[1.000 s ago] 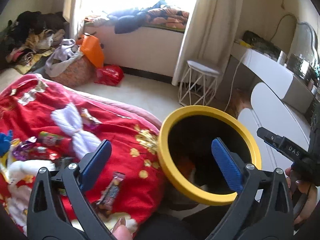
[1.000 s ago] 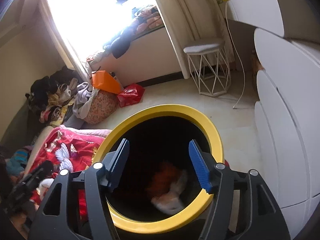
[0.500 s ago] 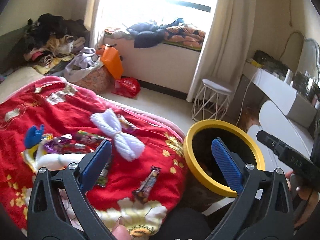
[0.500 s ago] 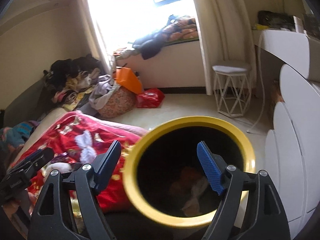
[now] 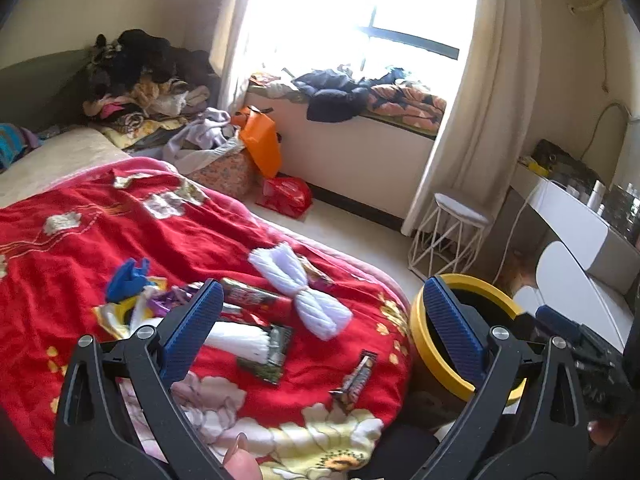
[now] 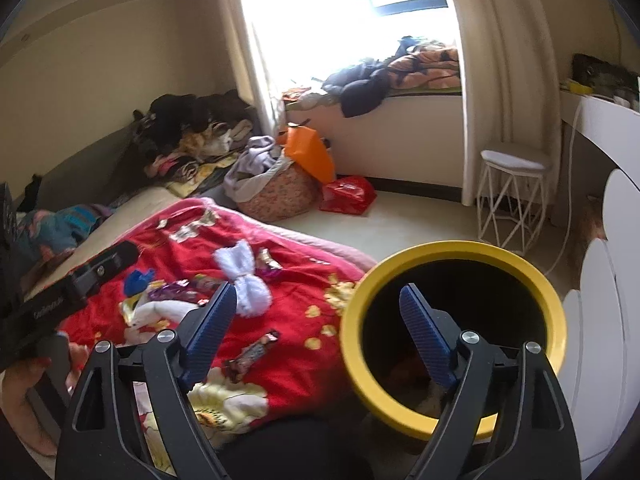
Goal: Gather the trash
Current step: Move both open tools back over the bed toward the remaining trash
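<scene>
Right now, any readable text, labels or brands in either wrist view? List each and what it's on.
None reads clearly.
Pale lettering on the left gripper's black body: too blurred.
Candy bar wrapper on the red blanket: print too small.
Red plastic bag on the floor: no legible print.

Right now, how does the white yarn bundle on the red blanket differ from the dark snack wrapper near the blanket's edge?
The white yarn bundle is fluffy, pale and pinched in the middle like a bow; the dark snack wrapper is flat, slim and printed. The bundle is plainly bigger and lies farther up the red blanket. Both rest loose, untouched by either gripper.
</scene>
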`<state>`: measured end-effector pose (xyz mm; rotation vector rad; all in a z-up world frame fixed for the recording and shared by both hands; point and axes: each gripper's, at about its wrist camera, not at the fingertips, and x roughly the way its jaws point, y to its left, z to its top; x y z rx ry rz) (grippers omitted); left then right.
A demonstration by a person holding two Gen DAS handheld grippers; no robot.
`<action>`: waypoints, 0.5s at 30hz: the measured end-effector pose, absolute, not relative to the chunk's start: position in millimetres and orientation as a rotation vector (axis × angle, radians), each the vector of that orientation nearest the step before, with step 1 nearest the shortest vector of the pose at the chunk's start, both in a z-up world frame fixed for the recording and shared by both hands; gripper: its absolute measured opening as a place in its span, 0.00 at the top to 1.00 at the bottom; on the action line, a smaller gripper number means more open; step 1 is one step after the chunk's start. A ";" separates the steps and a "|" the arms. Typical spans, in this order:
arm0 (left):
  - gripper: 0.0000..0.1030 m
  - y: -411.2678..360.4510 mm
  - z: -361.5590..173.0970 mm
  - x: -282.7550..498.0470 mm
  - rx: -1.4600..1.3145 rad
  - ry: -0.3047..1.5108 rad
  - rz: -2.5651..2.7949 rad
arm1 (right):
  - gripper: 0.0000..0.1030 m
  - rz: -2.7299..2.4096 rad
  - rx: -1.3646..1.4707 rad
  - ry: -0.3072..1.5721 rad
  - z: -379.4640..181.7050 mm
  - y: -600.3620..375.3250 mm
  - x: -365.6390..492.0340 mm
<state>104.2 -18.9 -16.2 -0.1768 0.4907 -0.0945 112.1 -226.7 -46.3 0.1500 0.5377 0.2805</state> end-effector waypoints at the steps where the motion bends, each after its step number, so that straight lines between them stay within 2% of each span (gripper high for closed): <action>1: 0.10 -15.2 -14.4 103.2 -0.180 0.486 -0.088 | 0.21 0.289 0.144 0.538 -45.9 -221.5 111.9; 15: 0.10 28.8 -8.6 89.1 -0.201 0.455 -0.001 | 0.21 0.379 0.066 0.570 -50.4 -162.2 107.3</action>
